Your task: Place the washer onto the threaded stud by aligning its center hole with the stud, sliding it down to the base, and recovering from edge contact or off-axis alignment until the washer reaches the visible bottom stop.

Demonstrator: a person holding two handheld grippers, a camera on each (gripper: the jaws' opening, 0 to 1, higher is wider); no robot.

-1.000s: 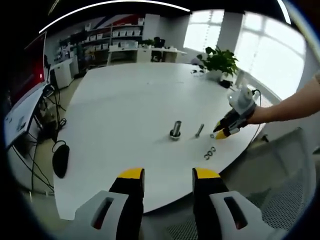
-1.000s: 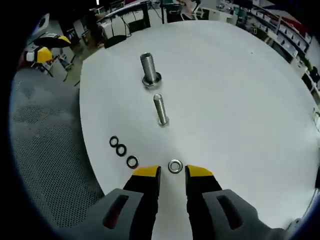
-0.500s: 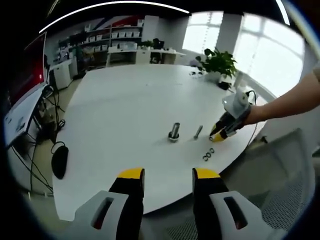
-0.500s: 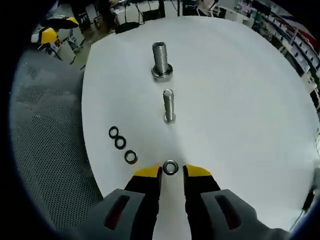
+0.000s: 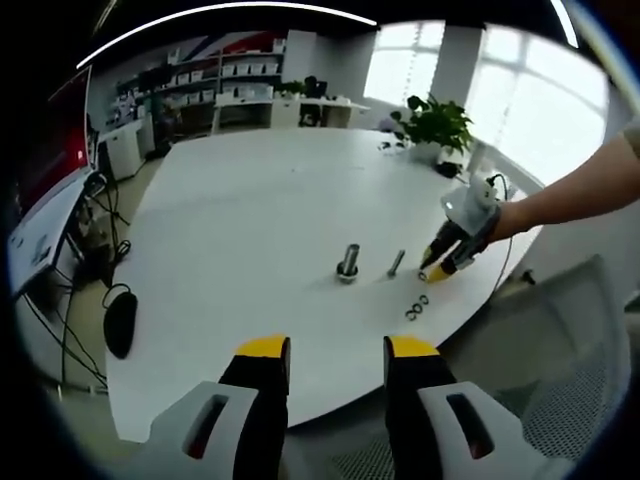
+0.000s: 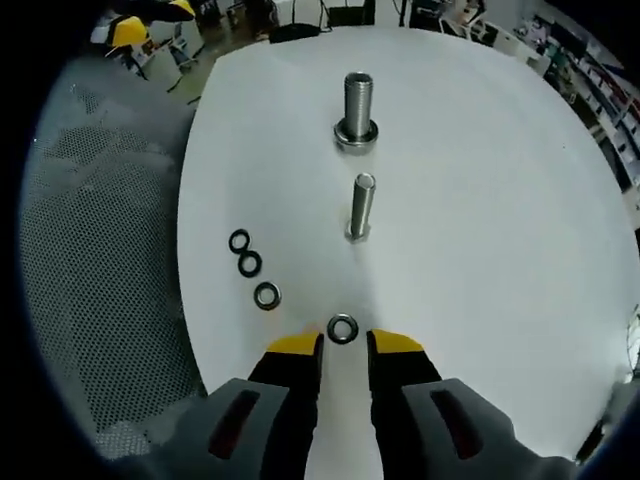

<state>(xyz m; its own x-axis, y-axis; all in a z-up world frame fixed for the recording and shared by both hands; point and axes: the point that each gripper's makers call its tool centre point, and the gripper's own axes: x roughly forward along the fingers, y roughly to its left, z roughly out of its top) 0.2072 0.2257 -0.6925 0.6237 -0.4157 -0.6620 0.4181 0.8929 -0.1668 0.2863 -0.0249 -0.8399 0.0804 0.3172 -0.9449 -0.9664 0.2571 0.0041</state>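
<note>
— What has changed over the last second?

— In the right gripper view the camera has swung: the whole tabletop [image 6: 480, 200] sits differently. The washer [image 6: 342, 328] has stayed just ahead of the right gripper [image 6: 344, 345], at the mouth of its parted jaws, untouched. In the left gripper view the right gripper [image 5: 437, 267] has drawn a little nearer the stud.

— How does the washer look?

— A small silvery ring with a dark centre hole, lying flat near the tabletop's near edge.

— And the count?

— One threaded stud [image 6: 357, 110] standing upright on its wide base, one slimmer bolt [image 6: 360, 207] between it and the washer, three darker rings [image 6: 252, 268] in a row toward the left edge, plus that single washer: four rings in all.

— The left gripper?

— The left gripper [image 5: 338, 352] hangs off the tabletop's edge [image 5: 200, 400], jaws apart, holding nothing.
</note>
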